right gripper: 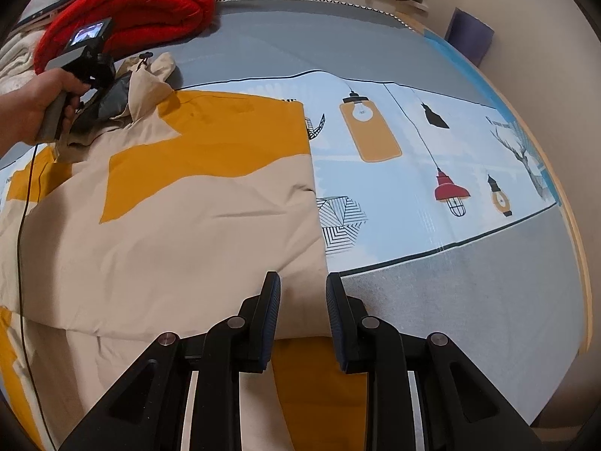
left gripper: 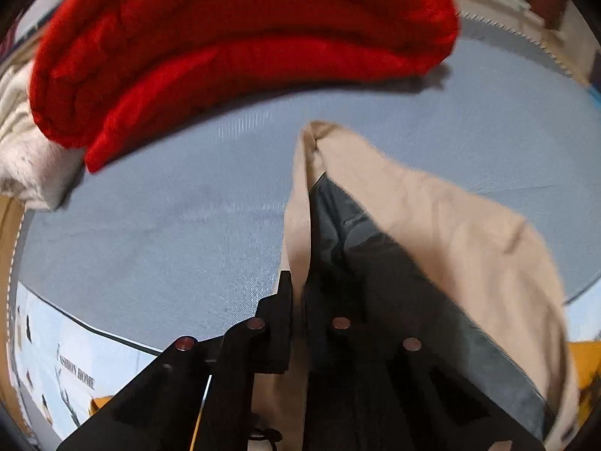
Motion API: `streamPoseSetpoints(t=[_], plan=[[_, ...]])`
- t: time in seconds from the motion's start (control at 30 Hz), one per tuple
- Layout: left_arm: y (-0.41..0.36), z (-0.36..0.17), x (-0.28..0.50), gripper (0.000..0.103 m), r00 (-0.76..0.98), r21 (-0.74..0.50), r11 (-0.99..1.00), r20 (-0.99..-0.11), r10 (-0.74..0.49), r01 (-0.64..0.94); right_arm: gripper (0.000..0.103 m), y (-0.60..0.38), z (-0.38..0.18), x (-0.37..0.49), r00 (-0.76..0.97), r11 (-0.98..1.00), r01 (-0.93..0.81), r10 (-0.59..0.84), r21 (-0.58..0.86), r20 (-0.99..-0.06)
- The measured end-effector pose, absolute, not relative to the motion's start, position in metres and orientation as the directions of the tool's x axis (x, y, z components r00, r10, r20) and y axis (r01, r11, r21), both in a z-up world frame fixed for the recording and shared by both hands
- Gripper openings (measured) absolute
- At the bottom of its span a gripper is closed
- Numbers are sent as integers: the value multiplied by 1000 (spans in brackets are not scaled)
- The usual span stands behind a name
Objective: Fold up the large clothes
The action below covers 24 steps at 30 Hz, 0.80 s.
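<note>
Folding a beige-and-mustard hooded fabric garment [right gripper: 180,203] spread on the bed [right gripper: 469,285]. Left gripper [left gripper: 296,297] jaws clamped on the hood edge; right gripper [right gripper: 302,300] jaws apart, straddling the hem corner, contact unclear. Soft, light, floppy cloth, so grab corners and hems. Left wrist view shows the dark grey lining; right wrist view shows the whole garment and the hand [right gripper: 33,101].

Even, soft indoor light; shadows are faint. Left wrist view shows motion blur on the red blanket [left gripper: 240,49] ahead of the gripper. Fisheye distortion and dark vignetting ring both views.
</note>
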<state>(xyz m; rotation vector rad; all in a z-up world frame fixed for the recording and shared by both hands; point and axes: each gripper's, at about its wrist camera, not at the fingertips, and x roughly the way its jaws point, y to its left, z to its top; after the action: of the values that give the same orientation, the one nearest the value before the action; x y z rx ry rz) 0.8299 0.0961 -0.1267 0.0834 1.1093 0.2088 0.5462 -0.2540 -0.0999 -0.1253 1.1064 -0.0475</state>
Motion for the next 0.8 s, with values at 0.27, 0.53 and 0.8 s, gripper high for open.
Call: streamPoseSetpoints(t=[0.27,0.53,0.8], plan=[[64,-17,701,2,643,80,993,-766,2,91,26,-253,-85,543,463,997,-22,-58,-77,-885],[62,-1,511,3,696,-8,992,-712,-94,127,26,-256,-50,533,533,1000,3,-2,-1,-846],[98,-31,404,18,628,-203,972,-774,-84,-120,27,-254,-32,519,610,994,-2,90,112,-787]])
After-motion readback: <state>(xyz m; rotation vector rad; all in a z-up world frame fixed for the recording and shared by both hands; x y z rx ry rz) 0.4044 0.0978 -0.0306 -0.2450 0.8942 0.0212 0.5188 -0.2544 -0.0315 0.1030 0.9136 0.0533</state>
